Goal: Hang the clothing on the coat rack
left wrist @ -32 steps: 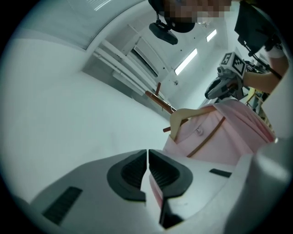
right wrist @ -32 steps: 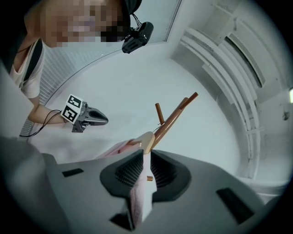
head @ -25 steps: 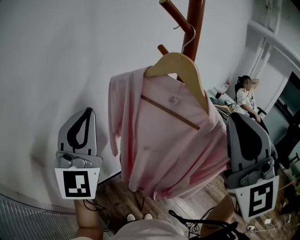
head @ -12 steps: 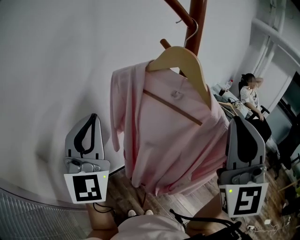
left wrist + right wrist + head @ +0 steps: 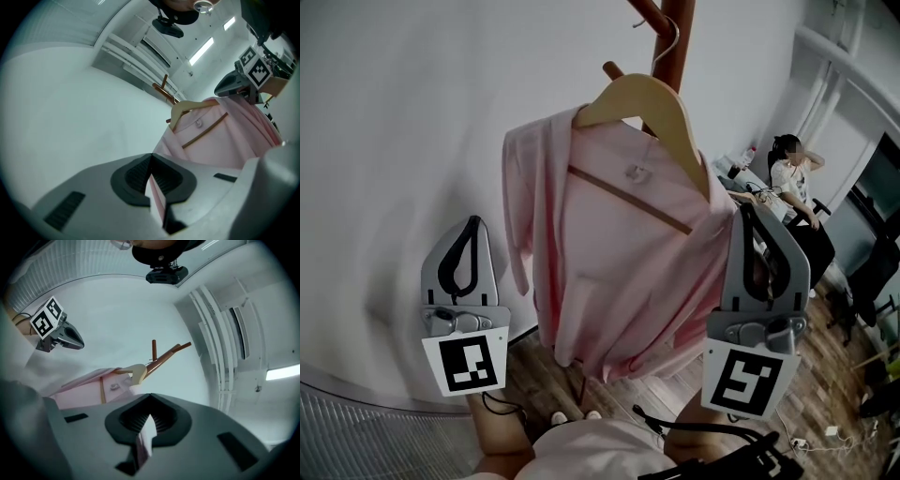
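A pink garment (image 5: 619,272) hangs on a wooden hanger (image 5: 647,98), whose wire hook (image 5: 668,42) sits over a peg of the brown coat rack (image 5: 677,23). My left gripper (image 5: 472,221) points up to the left of the garment, apart from it, shut with nothing between its jaws. My right gripper (image 5: 748,210) stands shut by the garment's right edge and holds nothing. In the left gripper view its closed jaws (image 5: 150,155) face the garment (image 5: 225,140) and hanger (image 5: 185,108). In the right gripper view the closed jaws (image 5: 150,396) face the hanger (image 5: 136,372) and rack (image 5: 164,357).
A white wall (image 5: 394,141) stands right behind the rack. A person (image 5: 792,183) sits at a desk at the back right, with a dark chair (image 5: 874,281) nearer. Cables (image 5: 694,427) lie on the wooden floor (image 5: 534,375) below.
The right gripper has moved left and slightly up, closer to the garment's right edge. The left gripper has barely shifted. The garment stays hanging on the rack.
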Demonstrator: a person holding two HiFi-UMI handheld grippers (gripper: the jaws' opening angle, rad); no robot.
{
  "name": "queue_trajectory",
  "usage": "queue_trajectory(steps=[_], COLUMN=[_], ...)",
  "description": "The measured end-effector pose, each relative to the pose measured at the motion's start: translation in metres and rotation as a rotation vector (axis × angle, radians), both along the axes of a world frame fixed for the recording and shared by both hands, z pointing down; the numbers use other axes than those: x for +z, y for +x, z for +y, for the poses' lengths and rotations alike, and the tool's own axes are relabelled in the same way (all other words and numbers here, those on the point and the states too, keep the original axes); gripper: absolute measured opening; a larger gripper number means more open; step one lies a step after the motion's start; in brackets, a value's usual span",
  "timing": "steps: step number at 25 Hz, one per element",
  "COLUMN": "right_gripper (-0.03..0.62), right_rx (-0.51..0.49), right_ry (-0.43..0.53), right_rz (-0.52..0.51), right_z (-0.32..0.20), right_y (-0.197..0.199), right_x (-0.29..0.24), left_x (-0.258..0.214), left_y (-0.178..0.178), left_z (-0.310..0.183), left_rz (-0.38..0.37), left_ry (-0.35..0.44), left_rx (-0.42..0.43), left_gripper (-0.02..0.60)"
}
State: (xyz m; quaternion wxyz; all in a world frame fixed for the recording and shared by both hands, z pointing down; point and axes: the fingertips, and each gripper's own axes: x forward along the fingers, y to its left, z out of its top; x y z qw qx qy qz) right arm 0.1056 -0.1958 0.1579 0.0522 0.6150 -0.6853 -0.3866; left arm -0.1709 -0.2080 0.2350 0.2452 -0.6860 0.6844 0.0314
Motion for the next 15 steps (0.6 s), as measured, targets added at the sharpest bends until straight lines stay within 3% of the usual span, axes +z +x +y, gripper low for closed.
queue_trajectory(steps=[3, 7, 15], right_gripper=[0.02, 0.02, 0.02], right_rx=[0.032, 0.104, 0.131], right_ry=[-0.006, -0.019, 0.013], right_rz=[0.047, 0.273, 0.33], right_z=[-0.003, -0.003, -0.01], right_y=[0.003, -0.002, -0.009], right_x=[0.004, 0.011, 0.009], left_x=[0.0, 0.002, 0.004], left_y=[0.002, 0.002, 0.006], left_z=[-0.002, 0.0, -0.007], left_rz=[-0.007, -0.009, -0.008], left_ry=[0.004, 0.005, -0.004], left_rx=[0.001, 0.0, 0.009], left_gripper=[0.014, 0.014, 0.014])
